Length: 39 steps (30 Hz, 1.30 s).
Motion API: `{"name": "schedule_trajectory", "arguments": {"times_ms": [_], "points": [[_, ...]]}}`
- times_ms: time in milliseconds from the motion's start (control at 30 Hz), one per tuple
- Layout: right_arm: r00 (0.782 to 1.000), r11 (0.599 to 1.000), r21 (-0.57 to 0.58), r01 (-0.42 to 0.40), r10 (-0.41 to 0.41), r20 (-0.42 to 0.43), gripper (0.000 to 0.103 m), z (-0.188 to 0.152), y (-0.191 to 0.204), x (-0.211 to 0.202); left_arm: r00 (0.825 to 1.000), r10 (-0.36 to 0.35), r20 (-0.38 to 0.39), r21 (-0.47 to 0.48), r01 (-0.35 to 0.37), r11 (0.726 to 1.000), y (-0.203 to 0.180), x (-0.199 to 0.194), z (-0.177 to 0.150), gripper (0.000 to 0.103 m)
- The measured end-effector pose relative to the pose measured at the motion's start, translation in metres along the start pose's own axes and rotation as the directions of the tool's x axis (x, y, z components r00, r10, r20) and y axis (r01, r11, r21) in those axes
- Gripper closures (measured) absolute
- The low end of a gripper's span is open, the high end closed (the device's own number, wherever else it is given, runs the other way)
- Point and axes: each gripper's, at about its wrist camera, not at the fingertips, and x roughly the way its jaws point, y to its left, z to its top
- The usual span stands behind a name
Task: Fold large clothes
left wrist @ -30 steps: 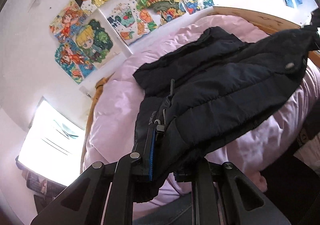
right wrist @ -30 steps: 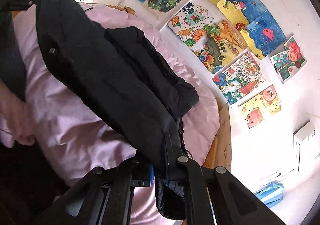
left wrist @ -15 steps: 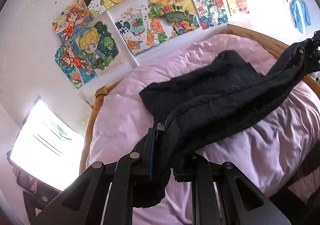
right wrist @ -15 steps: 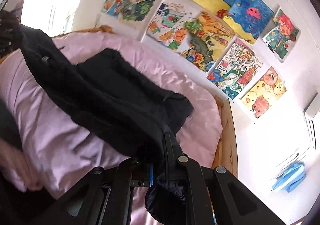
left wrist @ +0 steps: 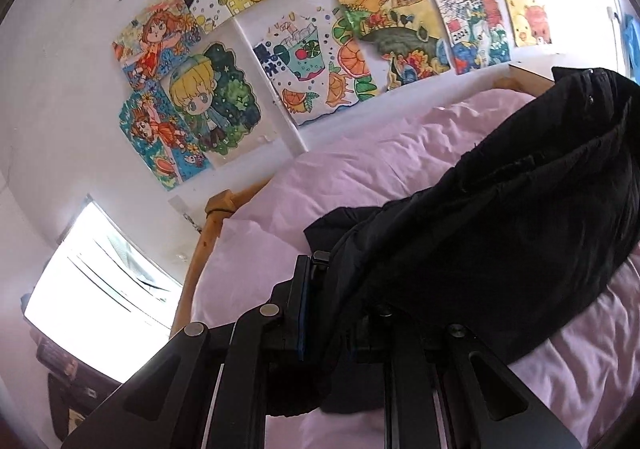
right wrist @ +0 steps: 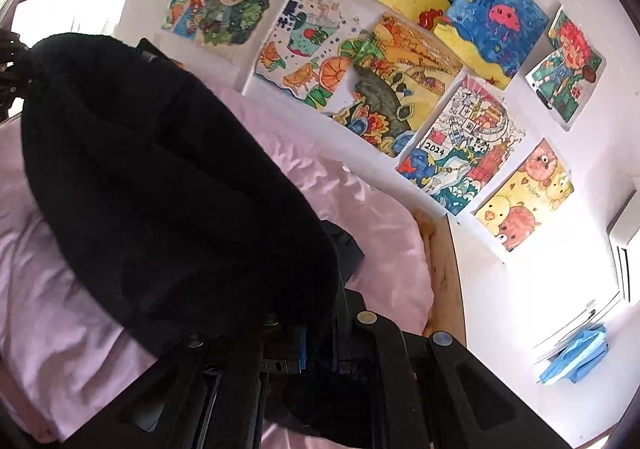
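A black padded jacket [left wrist: 500,233] hangs bunched between my two grippers above a bed with a pink cover [left wrist: 360,165]. My left gripper [left wrist: 332,289] is shut on one end of the jacket, whose cloth drapes over the right finger and hides it. In the right wrist view the same jacket [right wrist: 160,185] bulges up on the left and my right gripper [right wrist: 316,325] is shut on its other end. A lower part of the jacket [right wrist: 344,245] still rests on the pink cover [right wrist: 384,233].
Several colourful drawings [left wrist: 304,49] are stuck on the white wall behind the bed. A wooden bed frame [right wrist: 440,265] edges the mattress. A bright window [left wrist: 100,281] is at the left, and a blue cloth [right wrist: 576,357] hangs on the wall at the right.
Both grippers have carried the jacket's edge up and forward toward the wall. The jacket, spread over the bed before, now folds over on itself and bunches up, and the wall drawings look closer.
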Motion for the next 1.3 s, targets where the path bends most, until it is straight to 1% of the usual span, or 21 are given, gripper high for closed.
{"name": "schedule_trajectory", "arguments": {"times_ms": [67,167,267,500,567,667,800,1000,1133,1267,1300], "points": [[1.0,1.0,0.014,0.0,0.0,-0.007,0.095,0.007,-0.004,0.019,1.0,0.003,-0.01,0.008,-0.003,1.0,-0.001,0.017,0.009,0.089],[1.0,1.0,0.031,-0.001,0.001,-0.022,0.094,0.015,-0.009,0.044,1.0,0.018,-0.024,0.048,-0.017,0.999,-0.006,0.044,0.018,0.089],[1.0,1.0,0.029,0.008,-0.007,-0.025,0.094,0.02,-0.009,0.072,0.999,0.018,-0.032,0.06,-0.016,0.998,-0.007,0.072,0.022,0.09],[1.0,0.998,0.067,0.012,-0.011,-0.009,0.093,0.019,-0.008,0.131,0.999,-0.014,-0.05,0.013,0.014,1.0,-0.005,0.131,0.02,0.09],[1.0,0.997,0.079,0.004,-0.003,-0.017,0.093,0.017,-0.006,0.145,0.997,-0.033,-0.072,-0.008,0.033,0.999,-0.005,0.151,0.018,0.09],[1.0,0.996,0.084,-0.003,0.005,-0.024,0.093,0.014,-0.003,0.165,0.993,-0.053,-0.103,-0.029,0.05,0.998,-0.006,0.171,0.016,0.09],[1.0,0.993,0.118,-0.009,0.011,-0.016,0.093,0.014,-0.003,0.18,0.993,-0.061,-0.105,-0.048,0.057,0.997,-0.006,0.185,0.016,0.09],[1.0,0.989,0.149,0.003,-0.005,0.01,0.092,0.01,-0.002,0.202,0.993,-0.063,-0.102,-0.075,0.056,0.996,-0.011,0.206,0.016,0.089],[1.0,0.99,0.14,0.016,-0.017,0.003,0.092,0.006,0.003,0.215,0.989,-0.084,-0.121,-0.101,0.072,0.992,-0.013,0.223,0.013,0.089],[1.0,0.99,0.138,0.02,-0.02,-0.001,0.092,0.005,0.005,0.225,0.986,-0.096,-0.135,-0.106,0.082,0.991,-0.016,0.236,0.011,0.089],[1.0,0.99,0.138,0.021,-0.021,-0.002,0.089,0.005,0.005,0.228,0.985,-0.099,-0.138,-0.107,0.085,0.991,-0.016,0.238,0.01,0.089]]}}
